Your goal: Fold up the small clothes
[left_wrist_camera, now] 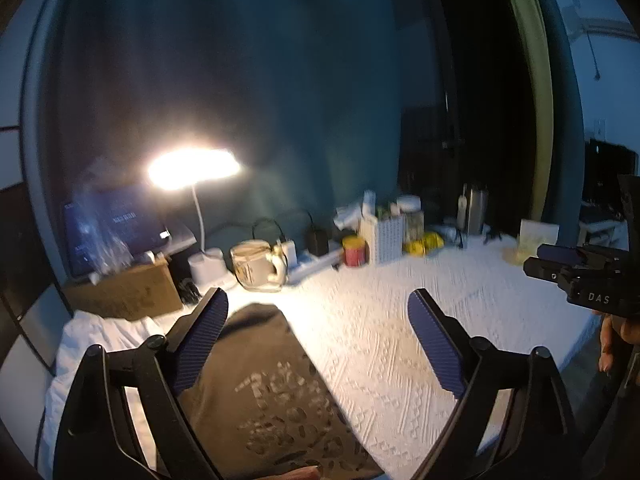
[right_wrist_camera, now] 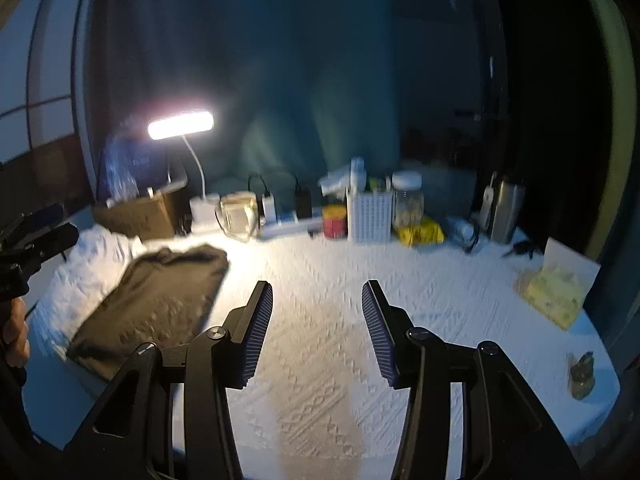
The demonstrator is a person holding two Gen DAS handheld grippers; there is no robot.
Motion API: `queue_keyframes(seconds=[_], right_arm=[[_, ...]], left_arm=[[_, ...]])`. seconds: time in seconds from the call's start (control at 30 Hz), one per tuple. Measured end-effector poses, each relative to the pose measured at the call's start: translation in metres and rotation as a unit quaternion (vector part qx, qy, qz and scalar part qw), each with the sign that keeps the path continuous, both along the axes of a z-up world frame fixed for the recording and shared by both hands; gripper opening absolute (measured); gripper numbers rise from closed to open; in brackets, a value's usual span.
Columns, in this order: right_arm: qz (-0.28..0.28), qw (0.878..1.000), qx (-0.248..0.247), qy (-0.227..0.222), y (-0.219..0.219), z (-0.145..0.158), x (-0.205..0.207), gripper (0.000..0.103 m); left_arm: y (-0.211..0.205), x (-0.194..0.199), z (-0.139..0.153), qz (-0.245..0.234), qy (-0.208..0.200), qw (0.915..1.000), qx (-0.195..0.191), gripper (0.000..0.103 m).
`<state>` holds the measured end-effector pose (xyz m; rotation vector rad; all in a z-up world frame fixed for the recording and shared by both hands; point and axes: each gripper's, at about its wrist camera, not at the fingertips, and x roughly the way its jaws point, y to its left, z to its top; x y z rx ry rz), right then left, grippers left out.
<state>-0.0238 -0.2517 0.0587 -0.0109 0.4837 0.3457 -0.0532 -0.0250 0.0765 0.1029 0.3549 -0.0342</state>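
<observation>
Now both tongs, the left gripper (left_wrist_camera: 318, 338) and right gripper (right_wrist_camera: 317, 330), are wide open and empty above the white bumpy tablecloth (right_wrist_camera: 320, 300), so grab the flat dark brown shirt (right_wrist_camera: 152, 304) on the left by its near corners.

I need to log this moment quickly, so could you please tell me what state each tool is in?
Left tool: open, holding nothing, above the dark brown folded garment.
Right tool: open, holding nothing.

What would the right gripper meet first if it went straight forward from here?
Probably the bare white bedspread; farther on, the white basket. The right gripper is open and empty. Depth is unclear.
</observation>
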Motion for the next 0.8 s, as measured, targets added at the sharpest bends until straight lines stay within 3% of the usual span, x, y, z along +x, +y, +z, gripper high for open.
queue_keyframes(seconds=[0.1, 0.43, 0.8], right_arm=[[-0.002, 1.000, -0.001, -0.022, 0.001, 0.013, -0.011, 0.050], [-0.009, 0.996, -0.007, -0.086, 0.012, 0.042, -0.050, 0.050], [-0.011, 0.990, -0.015, -0.138, 0.016, 0.066, -0.083, 0.050]], left_arm=[[0.006, -0.013, 0.008, 0.005, -0.024, 0.9997, -0.008, 0.098], [0.020, -0.043, 0.019, 0.023, -0.060, 0.9979, -0.010, 0.098], [0.045, -0.070, 0.022, 0.049, -0.109, 0.9918, -0.047, 0.099]])
